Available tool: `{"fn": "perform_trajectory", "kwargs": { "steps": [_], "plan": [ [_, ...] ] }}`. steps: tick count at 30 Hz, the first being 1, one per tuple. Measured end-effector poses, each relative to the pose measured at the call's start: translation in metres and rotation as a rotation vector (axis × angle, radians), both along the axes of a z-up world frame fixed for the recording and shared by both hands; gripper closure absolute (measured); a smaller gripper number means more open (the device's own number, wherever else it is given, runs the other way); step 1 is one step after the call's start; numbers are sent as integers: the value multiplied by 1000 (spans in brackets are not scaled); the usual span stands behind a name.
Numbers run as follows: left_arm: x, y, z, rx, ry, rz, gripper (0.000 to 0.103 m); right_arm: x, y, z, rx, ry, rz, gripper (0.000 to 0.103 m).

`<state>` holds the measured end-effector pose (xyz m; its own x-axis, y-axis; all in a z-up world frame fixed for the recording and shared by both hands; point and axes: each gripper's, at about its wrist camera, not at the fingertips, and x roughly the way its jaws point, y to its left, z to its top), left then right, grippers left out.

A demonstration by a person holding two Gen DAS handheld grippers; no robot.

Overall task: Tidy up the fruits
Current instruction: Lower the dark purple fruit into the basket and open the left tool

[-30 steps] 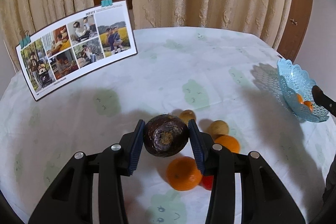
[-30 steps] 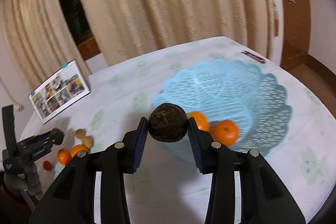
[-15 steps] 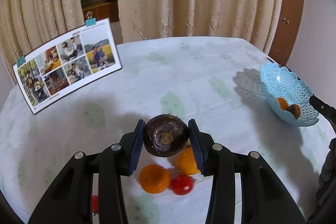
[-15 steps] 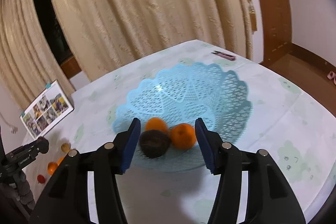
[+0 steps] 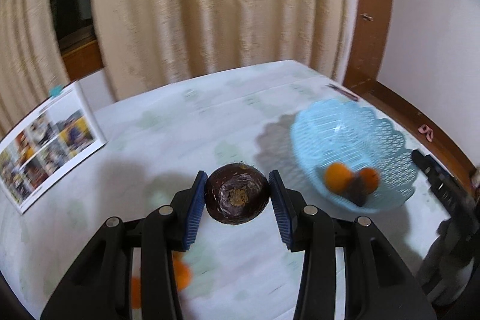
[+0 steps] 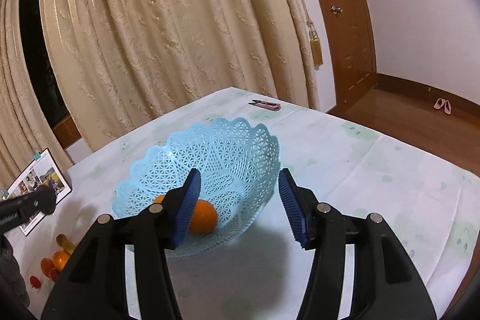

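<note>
Left wrist: dark fruit between pads

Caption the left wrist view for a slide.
Left tool grips a dark round fruit above the table, blue basket ahead right.

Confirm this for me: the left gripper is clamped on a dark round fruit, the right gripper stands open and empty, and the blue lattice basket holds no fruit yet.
One point is wrong: the basket is not empty. The right wrist view shows an orange fruit lying in it, and the left wrist view shows oranges and something dark there. The rest holds: the left gripper is clamped on the dark round fruit, and the right gripper stands open and empty.
</note>
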<state>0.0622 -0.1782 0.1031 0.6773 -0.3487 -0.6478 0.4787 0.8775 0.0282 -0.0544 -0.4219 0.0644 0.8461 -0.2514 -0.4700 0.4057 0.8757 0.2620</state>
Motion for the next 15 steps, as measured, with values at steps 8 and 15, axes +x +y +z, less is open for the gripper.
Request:
{"fn": "perform_trajectory", "kwargs": {
  "steps": [8, 15],
  "plan": [
    [8, -65, -7, 10, 23, -104, 60, 2, -3, -3, 18, -3, -14, 47],
    [14, -100, -15, 26, 40, -144, 54, 1, -4, -5, 26, -4, -25, 46]
  ]
}}
